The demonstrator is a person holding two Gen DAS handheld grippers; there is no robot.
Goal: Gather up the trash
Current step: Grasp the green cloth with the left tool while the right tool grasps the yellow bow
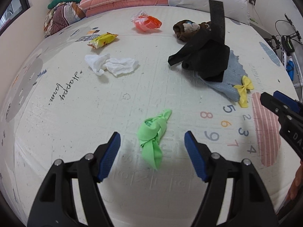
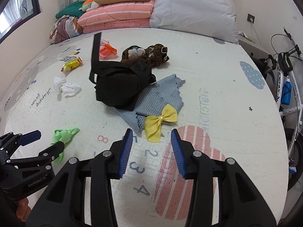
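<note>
Green wrapper (image 1: 153,138) between open left gripper (image 1: 152,141), possibly knotted, tissue (image 1: 111,66) beyond

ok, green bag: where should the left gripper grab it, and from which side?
Grip the knotted middle of the green bag, its bulkiest part; the tails lie thin on the mat. Come down from above: the left gripper is open and already straddles it.

On the play mat (image 1: 75,132), the knotted bag (image 1: 152,138) lies near the front edge, between the left tongs' (image 1: 152,152) spread fingers. Behind it, toward the far left corner, lie the crumpled tissue (image 1: 111,66), snack wrapper (image 1: 103,40) and plastic wrapper (image 1: 147,23). Right of these, the backpack (image 2: 121,87) rests partly on the knit garment (image 2: 162,96).
</note>
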